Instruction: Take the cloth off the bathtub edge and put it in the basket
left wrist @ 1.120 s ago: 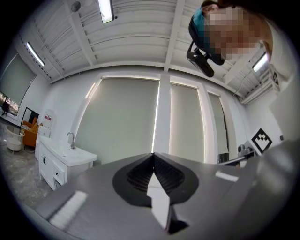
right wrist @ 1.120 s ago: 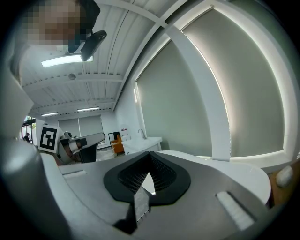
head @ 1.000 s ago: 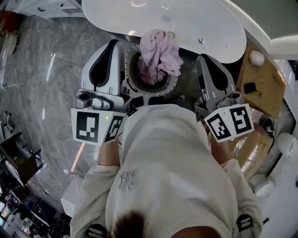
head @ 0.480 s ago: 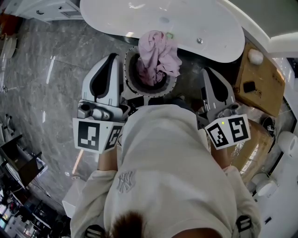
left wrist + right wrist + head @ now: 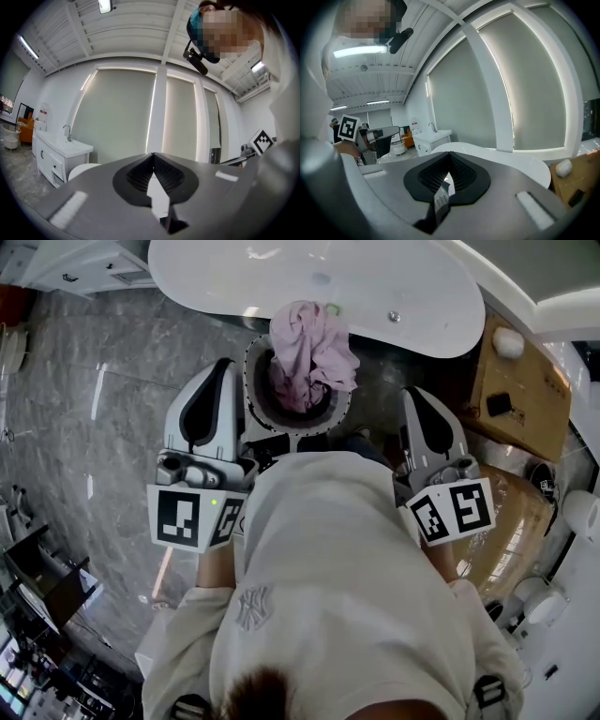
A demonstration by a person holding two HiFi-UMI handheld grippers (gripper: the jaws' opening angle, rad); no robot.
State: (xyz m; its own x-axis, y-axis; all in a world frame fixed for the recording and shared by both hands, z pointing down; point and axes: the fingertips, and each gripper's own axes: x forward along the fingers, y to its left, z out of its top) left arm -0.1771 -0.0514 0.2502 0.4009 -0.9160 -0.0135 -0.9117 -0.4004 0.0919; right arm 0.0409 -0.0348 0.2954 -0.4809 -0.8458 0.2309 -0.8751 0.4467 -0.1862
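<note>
The pink cloth (image 5: 311, 351) lies bunched in the round basket (image 5: 251, 381), which stands on the floor against the white bathtub (image 5: 375, 292). Part of the cloth hangs over the basket's far rim. My left gripper (image 5: 223, 367) is just left of the basket, shut and empty. To the basket's right my right gripper (image 5: 413, 393) is also shut with nothing in it. In the left gripper view the left gripper (image 5: 153, 154) points up at the window wall. In the right gripper view the right gripper (image 5: 450, 154) points over the bathtub (image 5: 506, 159).
A cardboard box (image 5: 511, 381) sits right of the tub. A white vanity (image 5: 84, 263) stands at the far left, seen with its tap as the vanity (image 5: 61, 150) in the left gripper view. The floor (image 5: 84, 427) is grey marble. My torso hides the near floor.
The right gripper has drawn back toward me and slightly down in the view. The left gripper has barely moved. The cloth stays in the basket.
</note>
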